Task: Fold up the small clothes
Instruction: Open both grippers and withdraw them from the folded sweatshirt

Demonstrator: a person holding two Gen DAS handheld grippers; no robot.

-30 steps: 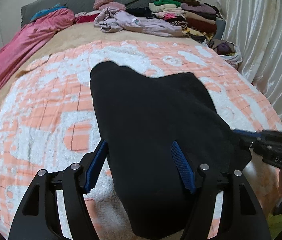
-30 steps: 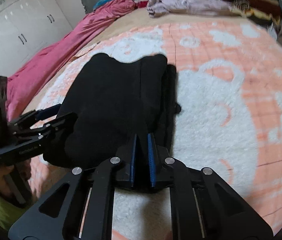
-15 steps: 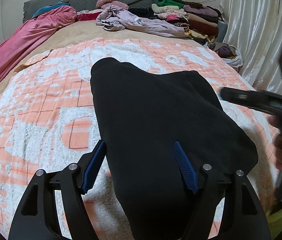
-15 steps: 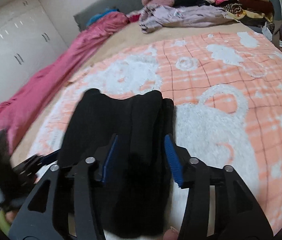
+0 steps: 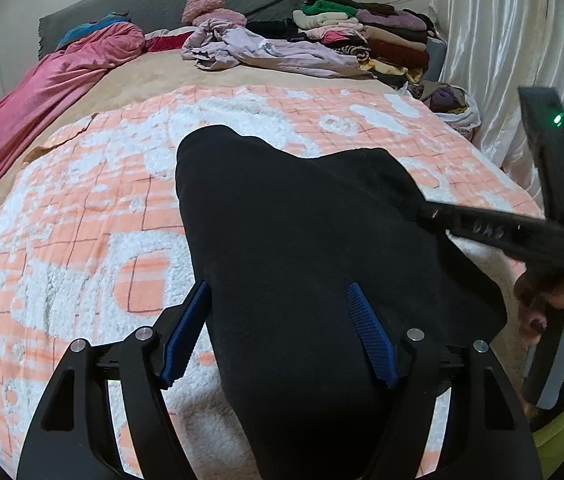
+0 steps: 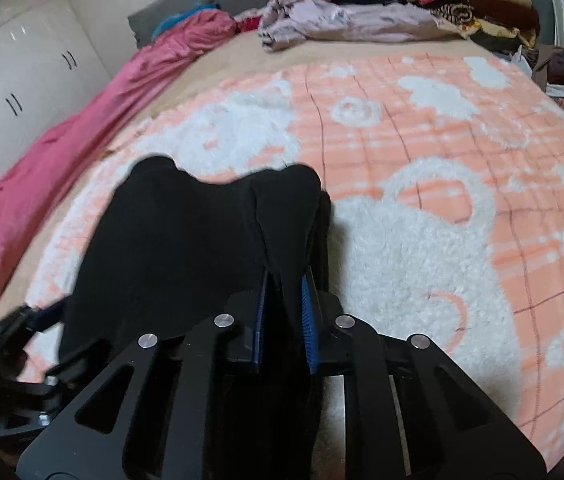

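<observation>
A black garment lies folded lengthwise on the orange-and-white fleece blanket. My left gripper is open and opening a little, low over the garment's near left part. Its left pad is over the blanket and its right pad over the cloth. In the right wrist view my right gripper is closing on a raised fold along the right edge of the black garment, and its pads pinch the cloth. In the left wrist view the right gripper reaches the garment's right edge.
Stacked folded clothes and a crumpled lilac garment lie at the head of the bed. A pink duvet runs along the left side. A curtain and a bag of clothes are on the right. White wardrobe doors stand far left.
My right gripper opened, slid onto the garment's right edge and closed on a fold there. My left gripper has stayed in place over the near left part.
</observation>
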